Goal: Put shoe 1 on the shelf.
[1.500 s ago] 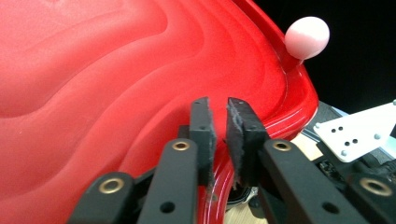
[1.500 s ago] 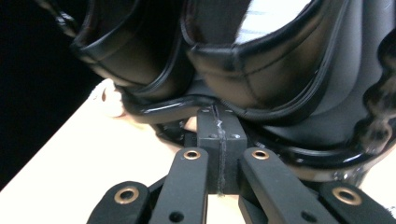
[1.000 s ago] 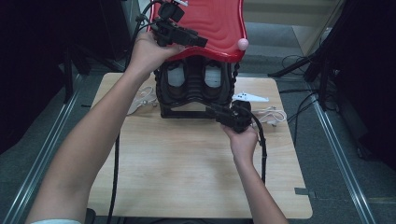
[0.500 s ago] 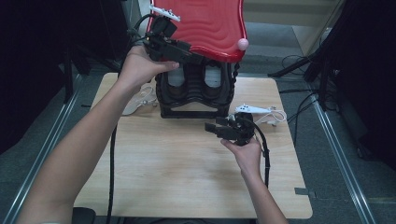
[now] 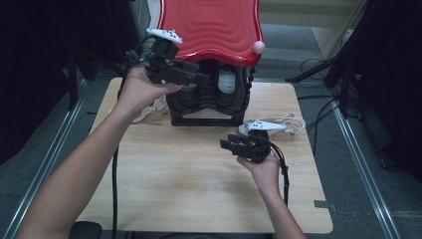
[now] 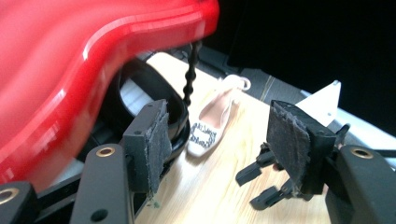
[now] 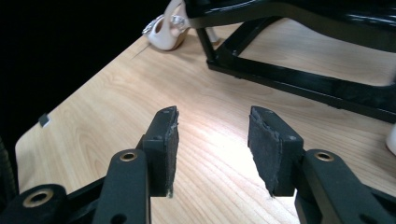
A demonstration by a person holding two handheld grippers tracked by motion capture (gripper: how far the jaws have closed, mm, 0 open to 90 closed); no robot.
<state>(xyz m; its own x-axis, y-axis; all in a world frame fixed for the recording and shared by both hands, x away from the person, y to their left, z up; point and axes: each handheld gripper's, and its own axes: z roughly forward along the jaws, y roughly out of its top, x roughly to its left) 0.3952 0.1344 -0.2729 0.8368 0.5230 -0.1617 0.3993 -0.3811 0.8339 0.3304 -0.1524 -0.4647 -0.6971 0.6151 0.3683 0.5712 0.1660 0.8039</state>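
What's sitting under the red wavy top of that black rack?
Under the red top of the black rack, two pale shoes stand in side-by-side slots; the left one is mostly hidden behind the left gripper.

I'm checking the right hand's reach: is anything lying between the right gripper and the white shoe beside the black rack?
Nothing visible does. The right gripper hovers open over bare table, and the white shoe lies just beyond it, to the right of the black rack, with only tabletop between them.

Grey floor (image 5: 348, 55) around table; black cables (image 5: 318, 67) trailing right; metal rails (image 5: 363, 164) flanking both sides.
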